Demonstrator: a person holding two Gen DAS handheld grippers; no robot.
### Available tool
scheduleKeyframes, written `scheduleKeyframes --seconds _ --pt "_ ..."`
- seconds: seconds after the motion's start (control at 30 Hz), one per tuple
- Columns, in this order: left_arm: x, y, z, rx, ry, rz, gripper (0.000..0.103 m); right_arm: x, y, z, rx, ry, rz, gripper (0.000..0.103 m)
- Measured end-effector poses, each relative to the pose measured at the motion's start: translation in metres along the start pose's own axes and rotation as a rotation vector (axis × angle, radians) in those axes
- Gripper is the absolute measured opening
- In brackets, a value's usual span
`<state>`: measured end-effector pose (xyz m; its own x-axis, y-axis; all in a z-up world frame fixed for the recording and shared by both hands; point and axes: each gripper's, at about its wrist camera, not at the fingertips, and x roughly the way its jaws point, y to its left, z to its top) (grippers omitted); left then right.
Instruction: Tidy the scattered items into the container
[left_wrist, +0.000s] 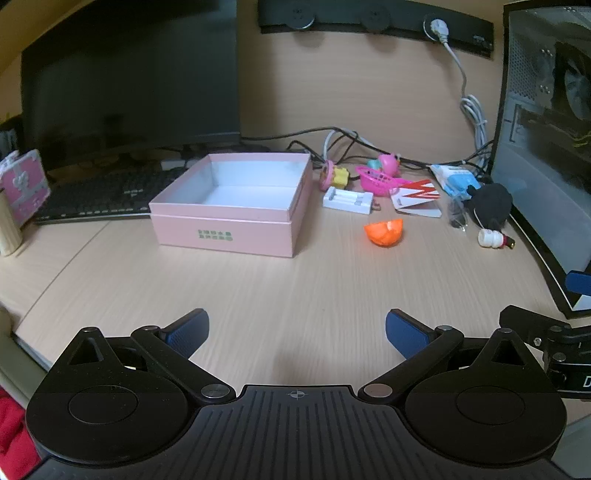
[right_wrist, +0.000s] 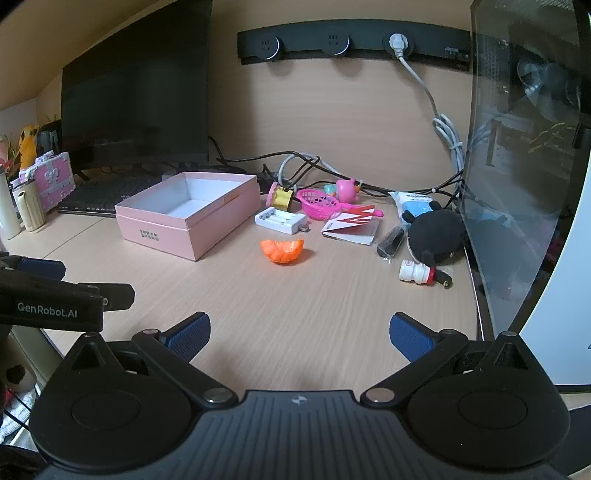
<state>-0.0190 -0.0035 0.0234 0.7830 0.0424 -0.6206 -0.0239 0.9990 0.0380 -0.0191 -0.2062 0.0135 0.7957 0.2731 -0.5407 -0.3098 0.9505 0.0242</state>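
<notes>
Pink box (right_wrist: 186, 221), orange toy (right_wrist: 282, 251) beside it; right tool (right_wrist: 299, 336) spread, empty

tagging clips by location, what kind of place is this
Most likely a home or office computer desk. A dark monitor stands over a black keyboard, a glass-sided PC case sits at the right, and a wall power strip feeds cables behind the pink box and scattered toys.
</notes>
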Motion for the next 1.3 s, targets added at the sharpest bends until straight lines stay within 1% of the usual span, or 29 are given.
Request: scheduleKeyframes --seconds 0.3,0.53,0.9,1.3 --pt "-0.003 -0.002 0.004 -0.002 -0.011 0.02 0.103 -0.003 0.001 0.004 -0.016 -0.024 0.0 0.103" --pt "-0.004 -0.007 0.002 0.01 -0.017 0.015 0.103 -0.001 -0.003 0.002 -0.005 -0.013 0.007 0.103" --pt "-0.007 -0.008 0.001 0.026 -0.022 0.014 0.103 -0.006 -0.001 0.002 -0.003 -0.024 0.006 0.103" --pt "-0.011 -0.002 -0.003 0.017 -0.025 0.027 0.103 -0.005 0.007 0.002 -0.027 -0.026 0.026 0.103"
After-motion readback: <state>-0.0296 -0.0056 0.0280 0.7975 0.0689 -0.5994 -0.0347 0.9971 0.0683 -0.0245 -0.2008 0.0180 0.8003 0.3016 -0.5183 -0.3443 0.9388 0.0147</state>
